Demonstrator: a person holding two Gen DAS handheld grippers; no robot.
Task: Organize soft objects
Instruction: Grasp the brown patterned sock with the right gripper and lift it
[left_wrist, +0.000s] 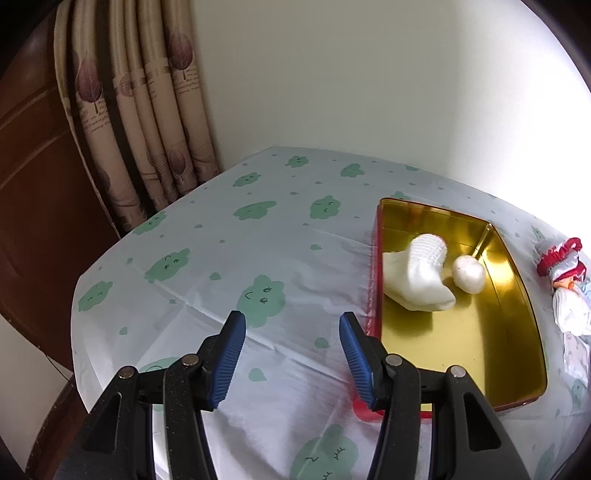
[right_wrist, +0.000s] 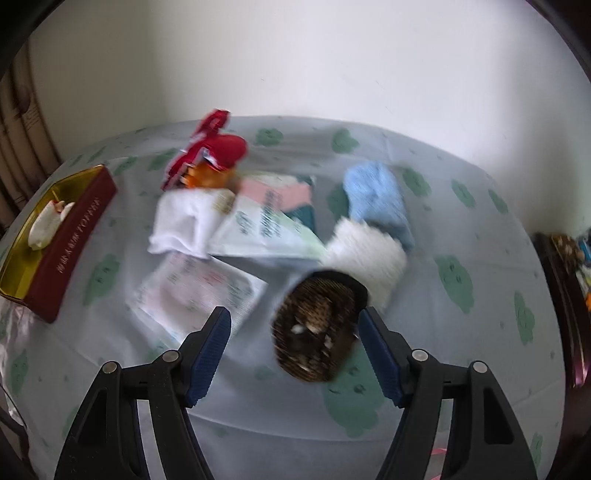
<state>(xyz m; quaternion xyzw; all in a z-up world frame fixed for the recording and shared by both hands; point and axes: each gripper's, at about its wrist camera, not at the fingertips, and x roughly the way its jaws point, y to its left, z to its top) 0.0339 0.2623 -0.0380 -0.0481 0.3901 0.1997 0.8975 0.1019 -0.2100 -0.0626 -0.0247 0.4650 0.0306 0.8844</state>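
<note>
Hovering over the worktop, both pairs of tongs stand wide with nothing between their pads. The left tongs hang just beside the near left corner of the red-and-gold tin, which sits toward the worktop's right side in this view, well placed to steady it. Inside the tin lie a white sock and a small white ball, so it looks to be the collecting box for soft things.

The right tongs are aimed down at a dark patterned sock, which lies partly between the blue pads but untouched; to my eye it is the next pick. Behind it, toward the far edge, wait a white fluffy piece, a blue sock, a white cloth, a red-topped toy and some flat packets. The view is blurred, so finer detail is uncertain.
</note>
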